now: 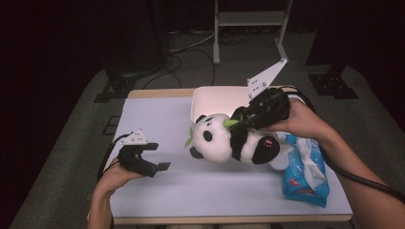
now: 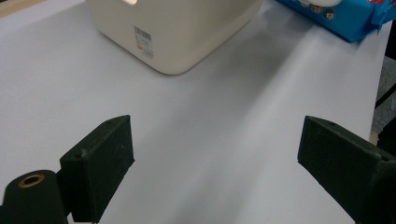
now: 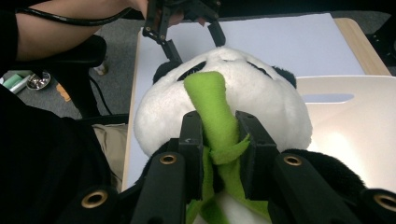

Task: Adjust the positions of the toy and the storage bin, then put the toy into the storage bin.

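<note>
- High view: a pale lavender worktop (image 1: 181,191) carries a cream plastic tub (image 1: 215,100) at the back and a blue soft pack of wet wipes (image 1: 305,177) near the right front corner. A black-and-white plush panda with a green bamboo stalk (image 1: 228,139) lies on its side between them, just in front of the tub, its feet beside the wipes pack. The right hand-held gripper (image 1: 239,122) reaches in from the right and pinches the green stalk at the panda's chest. The left hand-held gripper (image 1: 160,156) sits low over the worktop's left front, well apart from the toy, with its jaws spread and nothing between them.
- Left gripper view: the two black jaws stand wide apart over bare worktop; the tub, bearing a barcode label (image 2: 144,41), and the corner of the wipes pack lie ahead.
- Right gripper view: the jaws are closed tight on the green bamboo stalk (image 3: 215,116), pressing it from both sides, with the panda's white head just beyond.
</note>
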Demonstrator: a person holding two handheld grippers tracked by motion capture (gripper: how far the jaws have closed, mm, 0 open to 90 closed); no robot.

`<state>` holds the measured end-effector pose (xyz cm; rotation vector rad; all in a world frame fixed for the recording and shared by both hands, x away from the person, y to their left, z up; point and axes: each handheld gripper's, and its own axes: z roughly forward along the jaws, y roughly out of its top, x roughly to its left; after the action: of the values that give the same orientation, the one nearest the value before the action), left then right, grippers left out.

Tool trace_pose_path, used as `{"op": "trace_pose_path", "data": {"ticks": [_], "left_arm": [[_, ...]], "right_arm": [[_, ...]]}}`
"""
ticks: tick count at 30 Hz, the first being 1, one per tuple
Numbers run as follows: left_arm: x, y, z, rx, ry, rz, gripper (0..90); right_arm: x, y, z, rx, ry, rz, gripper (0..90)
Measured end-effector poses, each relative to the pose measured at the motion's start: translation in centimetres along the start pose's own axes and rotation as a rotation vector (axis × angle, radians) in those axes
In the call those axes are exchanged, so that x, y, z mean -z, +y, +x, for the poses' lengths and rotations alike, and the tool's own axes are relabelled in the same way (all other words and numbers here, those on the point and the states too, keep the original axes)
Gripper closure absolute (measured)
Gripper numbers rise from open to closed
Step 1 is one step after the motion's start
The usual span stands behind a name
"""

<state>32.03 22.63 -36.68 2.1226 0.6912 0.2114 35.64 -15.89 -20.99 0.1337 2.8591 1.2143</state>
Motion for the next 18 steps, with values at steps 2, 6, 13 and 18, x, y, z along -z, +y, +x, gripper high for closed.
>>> {"op": "trace_pose_path", "data": {"ticks": [2, 6, 13, 18], "left_arm": [[0.0, 0.0, 0.1, 0.0, 0.001, -0.002, 9.7], [-0.1, 0.0, 0.2, 0.004, -0.004, 0.001, 9.7], [0.0, 0.0, 0.1, 0.001, 0.0, -0.005, 9.7], [0.2, -0.2, 0.2, 0.004, 0.001, -0.005, 9.7]], "right_arm": [[0.1, 0.0, -0.3, -0.008, 0.0, 0.002, 72.7], [0.3, 0.1, -0.7, -0.008, 0.0, -0.001, 72.7], [0.8, 0.6, -1.4, -0.014, -0.004, 0.0, 72.7], [1.7, 1.1, -2.3, -0.013, -0.028, -0.007, 72.7]]}}
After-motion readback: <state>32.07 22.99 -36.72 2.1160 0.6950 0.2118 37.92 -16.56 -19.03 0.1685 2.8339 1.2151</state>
